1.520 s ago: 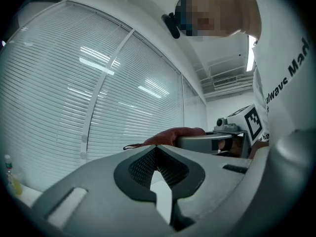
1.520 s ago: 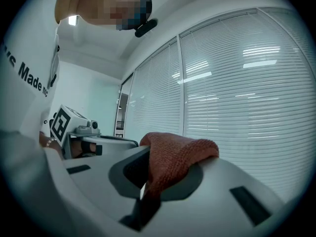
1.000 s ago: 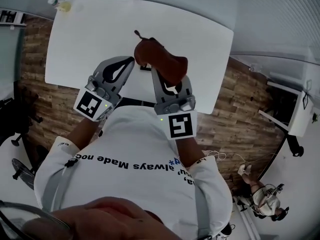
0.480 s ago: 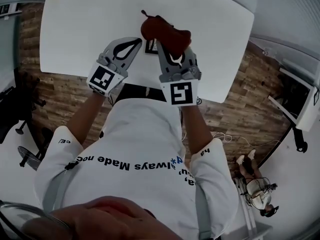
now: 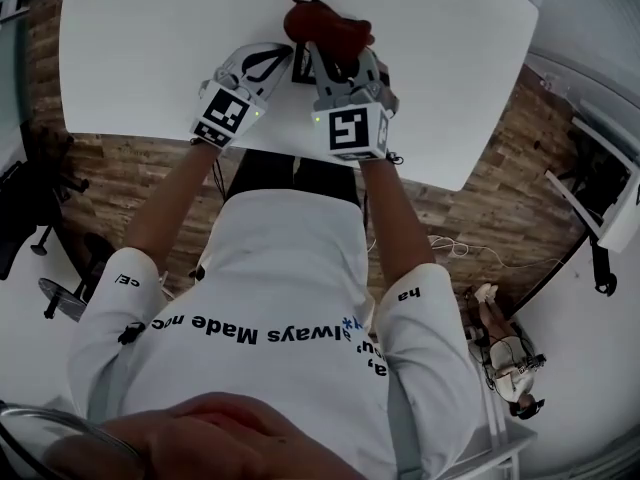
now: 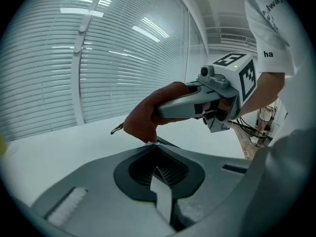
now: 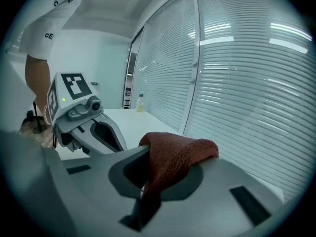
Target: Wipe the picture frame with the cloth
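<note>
On the white table (image 5: 150, 48) a small dark picture frame (image 5: 300, 69) shows as a sliver between my two grippers. My left gripper (image 5: 287, 56) has its tips closed on the frame's edge (image 6: 170, 143). The right gripper (image 5: 325, 50) is shut on a red-brown cloth (image 5: 326, 23), which bunches over its jaws (image 7: 177, 154) and hangs down between them. In the left gripper view the cloth (image 6: 148, 117) sits directly above the frame, touching or nearly touching it. Most of the frame is hidden under the cloth and the grippers.
A small bottle (image 7: 140, 102) stands at a far corner of the table. Window blinds (image 6: 59, 68) line the wall behind it. Wooden floor (image 5: 480, 198) surrounds the table, with a chair base (image 5: 60, 298) at the left and a person seated at the lower right (image 5: 505, 353).
Both grippers have come closer together and sit farther up in the head view. The cloth now sits down over the frame between the gripper tips.
</note>
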The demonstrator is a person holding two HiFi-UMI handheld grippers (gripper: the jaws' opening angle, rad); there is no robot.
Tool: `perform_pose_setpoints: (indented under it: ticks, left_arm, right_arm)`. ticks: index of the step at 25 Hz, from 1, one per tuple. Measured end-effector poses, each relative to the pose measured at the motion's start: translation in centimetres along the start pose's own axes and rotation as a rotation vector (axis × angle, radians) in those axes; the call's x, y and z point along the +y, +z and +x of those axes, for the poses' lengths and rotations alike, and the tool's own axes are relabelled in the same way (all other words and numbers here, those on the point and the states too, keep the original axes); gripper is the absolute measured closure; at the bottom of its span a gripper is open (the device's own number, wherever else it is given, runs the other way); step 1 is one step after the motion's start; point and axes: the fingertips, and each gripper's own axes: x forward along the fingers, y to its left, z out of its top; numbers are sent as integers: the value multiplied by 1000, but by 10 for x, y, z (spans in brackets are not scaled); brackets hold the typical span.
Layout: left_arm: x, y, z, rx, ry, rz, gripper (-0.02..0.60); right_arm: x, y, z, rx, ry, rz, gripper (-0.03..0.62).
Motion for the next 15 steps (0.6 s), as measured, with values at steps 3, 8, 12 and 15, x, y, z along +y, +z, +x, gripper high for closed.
perform_pose_setpoints:
  ticks: [3,8,12,15]
  left_arm:
    - [2,-15,15,32,-15,15,580]
    - [0,-33,40,86,-30,36,580]
    - [0,-46,50,129,-43,49,580]
    - [5,-53,56,139,-42,49,580]
  right_arm:
    - [-1,-18,16,29,7,-6,565]
    - [-10,-55,34,101,32,-18,565]
    - [-6,-78,51,159,69,-52,565]
    - [-2,-92,62,211,91,-112,565]
